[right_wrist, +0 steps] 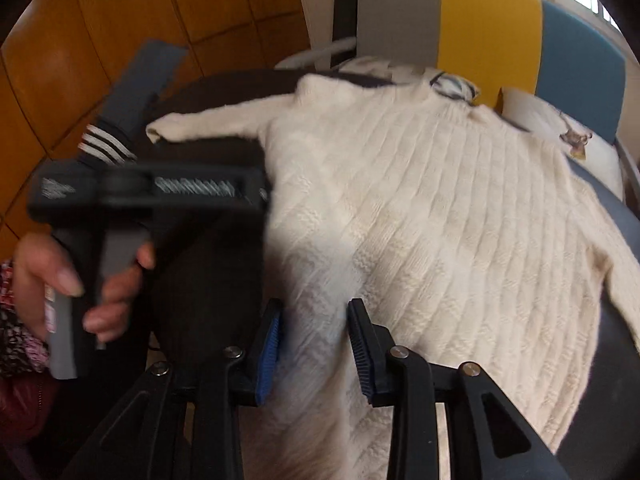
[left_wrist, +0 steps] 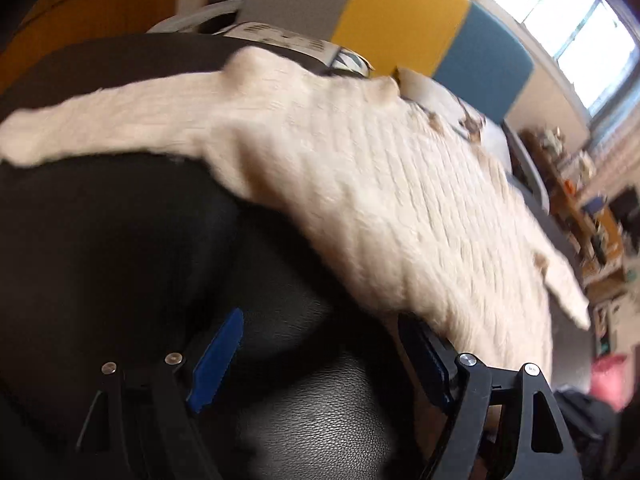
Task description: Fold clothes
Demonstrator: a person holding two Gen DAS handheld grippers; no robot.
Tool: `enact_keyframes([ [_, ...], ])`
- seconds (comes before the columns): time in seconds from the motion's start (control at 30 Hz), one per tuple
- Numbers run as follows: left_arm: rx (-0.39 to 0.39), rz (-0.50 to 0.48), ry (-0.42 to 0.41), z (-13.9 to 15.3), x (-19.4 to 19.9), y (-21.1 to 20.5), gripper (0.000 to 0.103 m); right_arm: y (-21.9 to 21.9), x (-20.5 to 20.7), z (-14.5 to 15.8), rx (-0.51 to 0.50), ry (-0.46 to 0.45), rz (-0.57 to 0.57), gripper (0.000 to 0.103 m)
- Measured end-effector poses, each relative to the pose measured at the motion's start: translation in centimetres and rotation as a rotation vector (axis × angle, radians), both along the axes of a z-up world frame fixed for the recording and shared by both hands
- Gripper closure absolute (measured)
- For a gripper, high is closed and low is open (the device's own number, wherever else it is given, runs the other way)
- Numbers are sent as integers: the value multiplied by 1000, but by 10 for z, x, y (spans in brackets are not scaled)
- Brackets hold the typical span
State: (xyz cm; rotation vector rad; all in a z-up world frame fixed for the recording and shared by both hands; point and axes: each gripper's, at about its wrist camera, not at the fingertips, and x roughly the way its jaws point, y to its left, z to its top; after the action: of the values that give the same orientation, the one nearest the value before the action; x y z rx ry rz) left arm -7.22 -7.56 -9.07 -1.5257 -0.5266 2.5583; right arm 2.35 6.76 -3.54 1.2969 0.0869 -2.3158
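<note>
A cream cable-knit sweater lies spread flat on a black leather surface, one sleeve stretched to the far left. My right gripper is open, its jaws over the sweater's near hem. The sweater also shows in the left wrist view. My left gripper is open and empty above the black leather, close to the sweater's side edge. The left gripper's body and the hand holding it show in the right wrist view, left of the sweater.
A grey, yellow and blue panelled backrest stands behind the sweater. A white patterned cushion lies at the far right. Orange wooden panels line the left wall. Cluttered shelves stand at the right.
</note>
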Motion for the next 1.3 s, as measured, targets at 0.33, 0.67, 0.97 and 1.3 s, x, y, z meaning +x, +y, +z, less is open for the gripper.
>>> enact_keyframes([
  [0.33,105,-21,-11,-7,16,-2,22,119,-52,-19,-329,-95,-353,92],
  [0.67,144,-98,-20,-7,-26,53,12,176,-83,-89,-798,-236,-517,93],
  [0.97,136,-184,-23,-7,-36,111,1,180,-83,-85,-822,-242,-513,92],
  [1.3,210,-207,-59,-6,-39,124,68,188,-71,-72,-815,-208,-531,75],
])
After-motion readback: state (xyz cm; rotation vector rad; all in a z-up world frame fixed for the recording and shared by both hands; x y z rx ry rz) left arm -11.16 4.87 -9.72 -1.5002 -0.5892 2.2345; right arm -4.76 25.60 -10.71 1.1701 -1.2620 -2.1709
